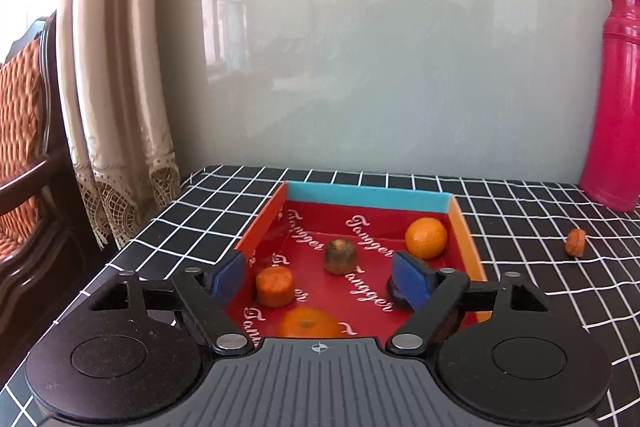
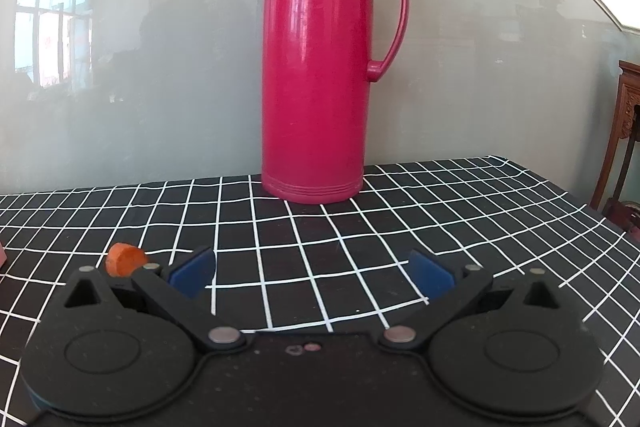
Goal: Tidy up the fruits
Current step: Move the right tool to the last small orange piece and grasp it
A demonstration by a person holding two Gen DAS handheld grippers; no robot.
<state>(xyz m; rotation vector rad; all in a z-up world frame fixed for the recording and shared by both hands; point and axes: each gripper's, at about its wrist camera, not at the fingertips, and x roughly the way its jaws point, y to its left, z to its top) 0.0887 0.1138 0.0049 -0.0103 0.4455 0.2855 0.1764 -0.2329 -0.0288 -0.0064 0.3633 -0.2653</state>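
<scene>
Left wrist view. Left gripper (image 1: 320, 277) hangs over the near end of a red box (image 1: 466, 231) with orange side walls and a blue far wall, jaws spread wide, nothing pressed between the blue pads (image 1: 228, 277). In the gap between them, on the box floor: an orange stub-shaped piece (image 1: 274, 285) just beside the left pad, and a brownish domed piece (image 1: 341, 255) further in. A round orange (image 1: 426, 238) sits near the far right corner. A second orange (image 1: 309, 323) lies at the near edge, blurred and partly cut off by the gripper body. Something dark (image 1: 396, 291) sits behind the right pad, mostly hidden; cannot identify it. Whether that pad touches it, cannot tell. Outside the box, well to its right on the black checked tablecloth (image 1: 520, 203), a small orange piece (image 1: 575, 242) lies alone. A red thermos (image 1: 616, 99) stands at the right edge, cut off by the frame. Curtain (image 1: 116, 75) and a wooden chair (image 1: 28, 131) to the left.

Right wrist view. Right gripper (image 2: 312, 275) hovers above bare tablecloth (image 2: 360, 247), jaws wide apart, holding nothing. The small orange piece (image 2: 125, 259) shows just beyond its left finger, its lower part hidden by the linkage. The thermos (image 2: 316, 67) is seen whole here, handle to the right. Only a sliver of the box (image 2: 2, 254) shows at the left edge; its contents are out of this view.
</scene>
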